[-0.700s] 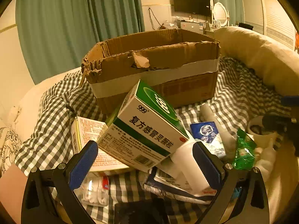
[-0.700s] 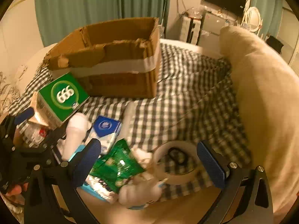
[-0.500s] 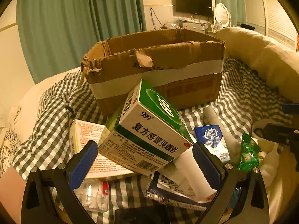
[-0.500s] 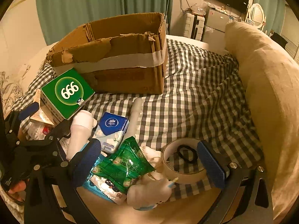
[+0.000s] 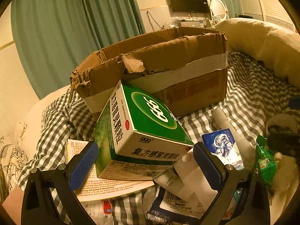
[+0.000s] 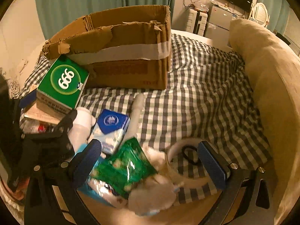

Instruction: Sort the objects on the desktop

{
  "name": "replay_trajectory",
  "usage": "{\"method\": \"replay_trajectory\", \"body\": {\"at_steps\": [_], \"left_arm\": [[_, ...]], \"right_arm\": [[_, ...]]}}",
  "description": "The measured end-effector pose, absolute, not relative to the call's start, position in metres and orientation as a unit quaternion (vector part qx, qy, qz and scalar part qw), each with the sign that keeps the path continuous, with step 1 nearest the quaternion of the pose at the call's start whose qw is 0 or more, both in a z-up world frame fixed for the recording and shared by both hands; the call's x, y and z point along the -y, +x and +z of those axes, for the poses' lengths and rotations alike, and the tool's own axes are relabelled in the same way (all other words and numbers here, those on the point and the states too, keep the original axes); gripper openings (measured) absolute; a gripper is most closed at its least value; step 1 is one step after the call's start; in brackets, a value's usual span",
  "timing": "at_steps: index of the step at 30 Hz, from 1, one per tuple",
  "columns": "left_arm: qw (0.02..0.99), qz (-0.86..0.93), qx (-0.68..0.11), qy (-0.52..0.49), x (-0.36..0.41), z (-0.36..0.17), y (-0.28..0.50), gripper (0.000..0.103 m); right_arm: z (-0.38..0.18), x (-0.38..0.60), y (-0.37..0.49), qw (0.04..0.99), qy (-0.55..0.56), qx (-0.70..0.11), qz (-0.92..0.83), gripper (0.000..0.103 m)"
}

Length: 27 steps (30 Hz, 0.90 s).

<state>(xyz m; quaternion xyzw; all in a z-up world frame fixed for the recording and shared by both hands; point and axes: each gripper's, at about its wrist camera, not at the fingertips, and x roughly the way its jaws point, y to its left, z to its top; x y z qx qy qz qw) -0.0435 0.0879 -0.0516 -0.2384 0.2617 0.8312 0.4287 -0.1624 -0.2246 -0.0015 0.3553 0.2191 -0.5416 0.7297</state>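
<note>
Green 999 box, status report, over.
Both tongs open, left, right. Green 999 box unheld, tilted atop the pile. Cardboard box directly behind.

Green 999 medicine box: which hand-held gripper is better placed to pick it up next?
Left. The green and white cardboard 999 medicine box sits between the open left hand-held gripper pads; the open right hand-held gripper frames a green foil packet.

The checked cloth lies bare toward its right edge, up to the cushion. Its left side is crowded: cardboard box, green carton, tissue pack, tape roll.
</note>
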Motion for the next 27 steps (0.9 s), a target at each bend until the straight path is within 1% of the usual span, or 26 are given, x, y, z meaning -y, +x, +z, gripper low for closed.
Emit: {"method": "replay_trajectory", "body": {"at_steps": [1, 3, 5, 6, 8, 9, 10, 11, 13, 15, 16, 17, 23, 27], "left_arm": [[0.437, 0.827, -0.26, -0.24, -0.088, -0.052, -0.045, 0.103], [0.449, 0.821, -0.251, -0.249, -0.087, -0.051, -0.049, 0.103], [0.455, 0.819, -0.242, -0.252, -0.085, -0.05, -0.051, 0.103], [0.457, 0.819, -0.24, -0.251, -0.084, -0.05, -0.052, 0.103], [0.467, 0.815, -0.24, -0.245, -0.083, -0.05, -0.052, 0.103], [0.469, 0.815, -0.239, -0.242, -0.082, -0.05, -0.052, 0.103], [0.473, 0.814, -0.238, -0.239, -0.08, -0.051, -0.052, 0.103], [0.475, 0.815, -0.235, -0.235, -0.079, -0.051, -0.052, 0.103], [0.485, 0.811, -0.233, -0.23, -0.078, -0.052, -0.052, 0.103], [0.492, 0.809, -0.227, -0.226, -0.076, -0.051, -0.052, 0.103], [0.498, 0.806, -0.226, -0.225, -0.076, -0.051, -0.052, 0.103], [0.5, 0.806, -0.224, -0.225, -0.077, -0.05, -0.053, 0.103], [0.514, 0.802, -0.225, -0.205, -0.074, -0.046, -0.049, 0.103], [0.507, 0.811, -0.22, -0.191, -0.067, -0.038, -0.048, 0.1]], "right_arm": [[0.0, 0.23, -0.159, 0.73, 0.354, -0.221, -0.541, 0.103], [0.001, 0.243, -0.153, 0.732, 0.354, -0.223, -0.537, 0.099], [0.0, 0.261, -0.148, 0.738, 0.372, -0.214, -0.521, 0.09], [-0.002, 0.27, -0.146, 0.739, 0.382, -0.211, -0.513, 0.087], [-0.011, 0.293, -0.138, 0.738, 0.403, -0.208, -0.499, 0.078], [-0.016, 0.302, -0.134, 0.736, 0.408, -0.212, -0.497, 0.076], [-0.023, 0.311, -0.129, 0.731, 0.413, -0.217, -0.498, 0.068], [-0.032, 0.321, -0.124, 0.725, 0.42, -0.224, -0.498, 0.058], [-0.046, 0.333, -0.12, 0.716, 0.441, -0.224, -0.493, 0.047], [-0.056, 0.337, -0.121, 0.716, 0.457, -0.21, -0.485, 0.041], [-0.056, 0.335, -0.121, 0.715, 0.451, -0.208, -0.492, 0.025], [-0.054, 0.332, -0.121, 0.716, 0.445, -0.213, -0.494, 0.015], [-0.035, 0.31, -0.14, 0.72, 0.447, -0.17, -0.503, 0.015], [-0.018, 0.292, -0.151, 0.727, 0.439, -0.152, -0.505, 0.015]]}}
